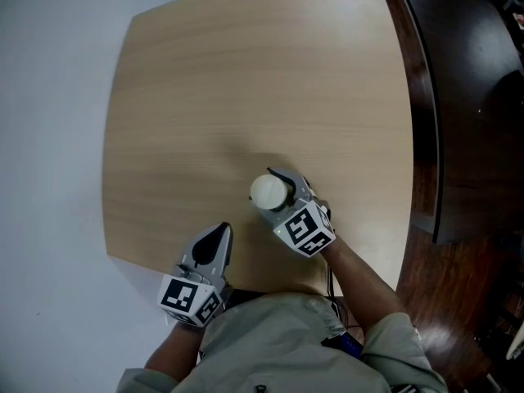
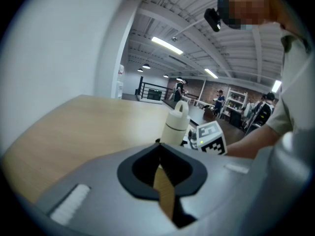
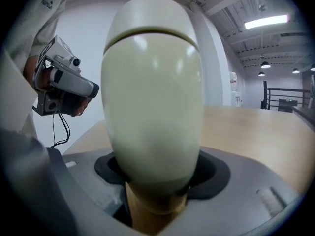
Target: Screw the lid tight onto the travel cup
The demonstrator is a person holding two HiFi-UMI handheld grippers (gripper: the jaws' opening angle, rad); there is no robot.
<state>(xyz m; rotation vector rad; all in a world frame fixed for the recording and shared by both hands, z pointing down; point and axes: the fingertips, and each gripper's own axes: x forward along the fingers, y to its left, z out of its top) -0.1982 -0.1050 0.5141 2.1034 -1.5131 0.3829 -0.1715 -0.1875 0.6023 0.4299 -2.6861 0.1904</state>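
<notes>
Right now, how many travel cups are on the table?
1: the cream travel cup stands near the table's front edge, held in the right gripper. No other shows.

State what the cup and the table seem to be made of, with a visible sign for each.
Cup: cream, smooth satin shell with soft light streaks; painted metal or plastic, unclear which. Table: pale, matte, fine wood grain; perhaps laminate or veneer.

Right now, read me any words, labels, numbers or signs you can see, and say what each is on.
None can be read.
The cup is plain.
The right cube and left cube bear only square patterns.
Small print on the shirt is too blurred to read.
</notes>
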